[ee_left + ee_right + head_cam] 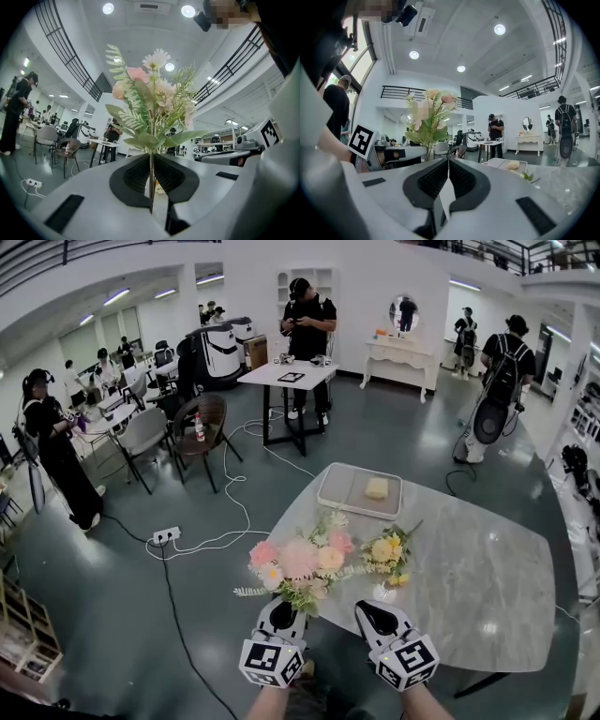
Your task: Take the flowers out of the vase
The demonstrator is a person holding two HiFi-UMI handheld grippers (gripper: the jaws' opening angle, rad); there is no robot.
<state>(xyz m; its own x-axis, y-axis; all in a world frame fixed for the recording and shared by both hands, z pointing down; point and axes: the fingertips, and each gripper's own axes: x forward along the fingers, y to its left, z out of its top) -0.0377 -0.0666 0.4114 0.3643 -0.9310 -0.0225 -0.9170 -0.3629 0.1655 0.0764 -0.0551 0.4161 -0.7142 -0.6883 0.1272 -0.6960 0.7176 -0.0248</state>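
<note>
A bunch of pink, peach and white flowers with green fronds (300, 563) stands over the near side of the marble table (487, 587). My left gripper (279, 618) is shut on its thin stem (151, 180), and the blooms (150, 89) rise upright above the jaws. The same bunch (425, 119) shows at the left in the right gripper view. My right gripper (377, 615) is beside it with its jaws closed together (448, 163) and nothing between them. A smaller bunch of yellow flowers (386, 551) is on the table just beyond the right gripper. I cannot make out a vase.
A grey tray (339, 498) holding a yellow block (377, 487) sits at the table's far edge. On the floor to the left run white cables and a power strip (166, 535). Chairs, a small table (287, 378) and several people stand farther off.
</note>
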